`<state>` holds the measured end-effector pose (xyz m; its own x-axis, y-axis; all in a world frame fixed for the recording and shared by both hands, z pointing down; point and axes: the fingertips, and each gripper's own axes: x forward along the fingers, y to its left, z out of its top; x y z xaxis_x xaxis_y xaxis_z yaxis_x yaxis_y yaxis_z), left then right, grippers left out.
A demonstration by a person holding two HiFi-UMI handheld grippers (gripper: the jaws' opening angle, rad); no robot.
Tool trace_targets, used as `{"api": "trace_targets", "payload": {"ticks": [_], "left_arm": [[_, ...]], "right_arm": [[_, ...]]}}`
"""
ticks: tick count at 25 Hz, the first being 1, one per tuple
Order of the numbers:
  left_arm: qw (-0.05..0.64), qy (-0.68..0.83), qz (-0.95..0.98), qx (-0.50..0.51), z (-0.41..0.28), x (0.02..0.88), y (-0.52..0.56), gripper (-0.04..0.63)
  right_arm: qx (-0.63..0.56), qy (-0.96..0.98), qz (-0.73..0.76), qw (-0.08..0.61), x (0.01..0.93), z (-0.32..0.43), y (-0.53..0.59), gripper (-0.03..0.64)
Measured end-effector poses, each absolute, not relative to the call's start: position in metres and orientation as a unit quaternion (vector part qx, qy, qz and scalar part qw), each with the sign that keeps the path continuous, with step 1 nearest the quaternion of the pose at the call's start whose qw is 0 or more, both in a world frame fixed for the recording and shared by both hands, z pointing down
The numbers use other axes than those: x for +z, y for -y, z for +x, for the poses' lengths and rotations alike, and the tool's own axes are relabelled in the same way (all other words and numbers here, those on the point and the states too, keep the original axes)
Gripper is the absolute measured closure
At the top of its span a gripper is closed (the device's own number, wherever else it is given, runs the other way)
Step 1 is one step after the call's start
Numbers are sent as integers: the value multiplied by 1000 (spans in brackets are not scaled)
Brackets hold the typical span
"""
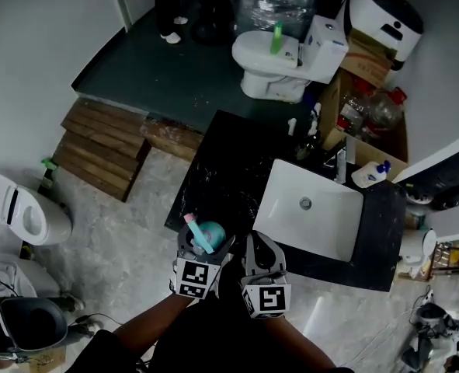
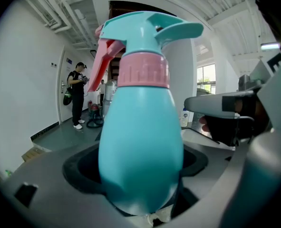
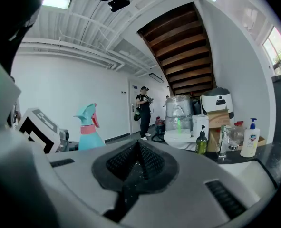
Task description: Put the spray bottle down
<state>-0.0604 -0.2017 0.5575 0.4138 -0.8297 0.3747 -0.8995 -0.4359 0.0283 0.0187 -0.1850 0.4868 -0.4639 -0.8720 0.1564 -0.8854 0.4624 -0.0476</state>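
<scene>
Black stone countertop (image 1: 221,169), long, with the white rectangular basin (image 1: 311,208) sunk into it; basin taken as reference. Beyond the basin, on the dark floor, a white toilet (image 1: 269,59) with a green item on its lid. Far out to the basin's left in the head view, a stack of wooden boards (image 1: 105,148) on the pale floor. Both grippers sit at the near-left corner of the basin, side by side, over the counter's near edge. Left gripper (image 1: 206,239), the farther of the two from the basin: jaws clamped on the round lower body of the spray bottle (image 1: 210,231), which fills its own view. Bottle is teal, pink collar and pink trigger, held roughly upright, just left of the basin over the black stone; whether its base touches the stone cannot be told. Right gripper (image 1: 259,243), nearer the basin: jaws pressed together, nothing between them. At the basin's far rim, a chrome tap (image 1: 341,163), and just past it a white pump bottle with a blue top (image 1: 371,174).
</scene>
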Motion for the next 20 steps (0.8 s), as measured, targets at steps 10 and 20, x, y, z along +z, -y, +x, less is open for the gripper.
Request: {"api": "trace_targets", "payload": {"ticks": [10,20], "left_arm": [[138,512,825,194,-39,601,240,173],[144,520,816,208,-38,627,274,173]], "right_arm": [[74,849,519,69,510,40,214,601],[100,847,517,76,532,48,243,601]]}}
